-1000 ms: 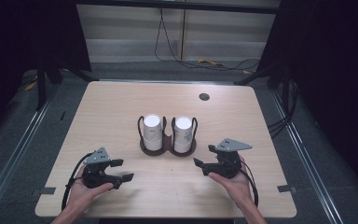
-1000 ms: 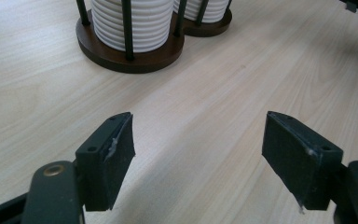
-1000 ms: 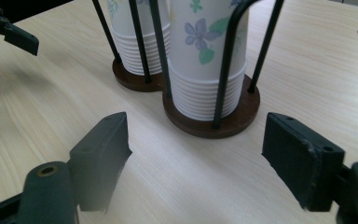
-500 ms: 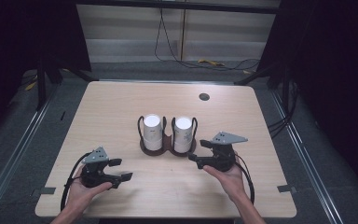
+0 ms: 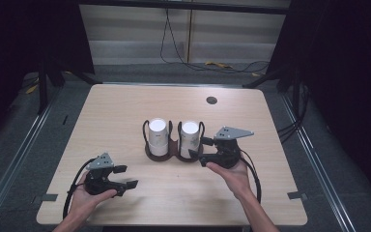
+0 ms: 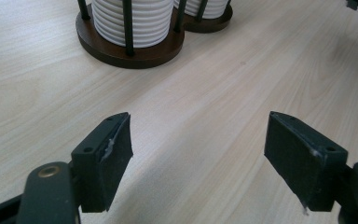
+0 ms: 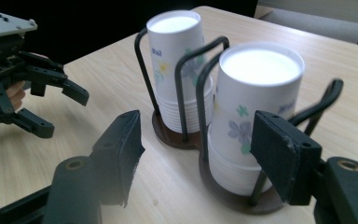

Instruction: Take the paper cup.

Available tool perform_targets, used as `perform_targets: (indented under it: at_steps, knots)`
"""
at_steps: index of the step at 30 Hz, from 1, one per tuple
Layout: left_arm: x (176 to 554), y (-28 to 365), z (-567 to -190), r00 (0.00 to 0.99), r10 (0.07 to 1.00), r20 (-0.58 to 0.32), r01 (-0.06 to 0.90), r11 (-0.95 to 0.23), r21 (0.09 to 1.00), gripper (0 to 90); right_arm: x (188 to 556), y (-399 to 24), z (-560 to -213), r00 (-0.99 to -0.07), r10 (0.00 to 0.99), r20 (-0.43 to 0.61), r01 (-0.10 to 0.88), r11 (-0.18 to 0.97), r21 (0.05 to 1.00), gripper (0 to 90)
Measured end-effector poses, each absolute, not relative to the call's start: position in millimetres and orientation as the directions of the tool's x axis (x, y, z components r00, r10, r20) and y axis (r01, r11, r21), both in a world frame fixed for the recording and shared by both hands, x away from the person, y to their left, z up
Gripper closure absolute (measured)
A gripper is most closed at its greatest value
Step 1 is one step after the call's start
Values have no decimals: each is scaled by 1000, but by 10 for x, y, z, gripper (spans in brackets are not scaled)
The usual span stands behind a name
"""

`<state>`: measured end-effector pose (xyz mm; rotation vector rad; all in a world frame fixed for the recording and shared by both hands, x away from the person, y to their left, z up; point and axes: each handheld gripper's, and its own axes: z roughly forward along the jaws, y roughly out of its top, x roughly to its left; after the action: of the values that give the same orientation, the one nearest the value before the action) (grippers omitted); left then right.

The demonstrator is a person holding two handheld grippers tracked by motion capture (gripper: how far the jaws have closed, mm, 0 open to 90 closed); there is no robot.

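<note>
Here, in lines:

Desk: a pale wood desk (image 5: 125, 121) with a small dark round fitting (image 5: 211, 100) near its far edge, well beyond both tongs.

Cup holder: a dark brown double-ring base with black wire loops (image 5: 173, 151) stands mid-desk, ahead of the left tongs and just beside the right tongs' tips.

Cup stacks: two stacks of white paper cups stand upright in the holder, one per ring. The stack nearer the right tongs (image 5: 190, 137) carries a blue and green flower print in the right gripper view (image 7: 247, 121). The other stack (image 5: 158, 136) stands beyond it (image 7: 179, 60) from those tongs.

Right tongs: held in the person's right hand (image 5: 232, 174), the right tongs (image 5: 196, 148) gape wide, grasping nothing. Their tips lie close beside the nearer stack and the holder's rim. In the right gripper view the two black jaws rise wide apart, and the nearer stack stands ahead, toward the right-hand jaw; whether either jaw touches the wire, I cannot tell.

Left tongs: held in the person's left hand (image 5: 84, 195), the left tongs (image 5: 126, 177) stand wide and empty, low over bare desk. The holder sits well ahead of them, its ribbed cup walls at the top of the left gripper view (image 6: 135, 23).

Between the tongs: they are well apart, the holder lying nearer the right pair. The left tongs also show in the right gripper view (image 7: 58, 109).
</note>
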<state>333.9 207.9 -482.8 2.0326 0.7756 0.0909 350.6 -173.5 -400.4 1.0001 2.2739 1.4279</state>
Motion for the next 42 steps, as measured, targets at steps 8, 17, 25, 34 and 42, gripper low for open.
perform_targets:
  at_steps: [8,17,25,34,42]
  knots:
    - [3332,2075,-4827,791,567,-228,494,-373,786,231,3624,-1545,-3823,-754,650,99,375,302,876,371]
    - [3330,2071,-4824,797,561,-224,489,-382,784,232,3809,-1344,-3760,-773,627,96,376,331,866,357]
    - [3325,2061,-4820,802,553,-223,484,-386,785,231,3933,-1205,-3695,-788,611,79,363,357,861,358]
    - [3322,2037,-4823,809,544,-221,478,-391,787,231,4072,-1086,-3655,-805,590,67,362,398,843,352]
    - [3314,1991,-4834,820,526,-226,473,-400,785,229,4181,-978,-3629,-811,581,69,377,428,821,327]
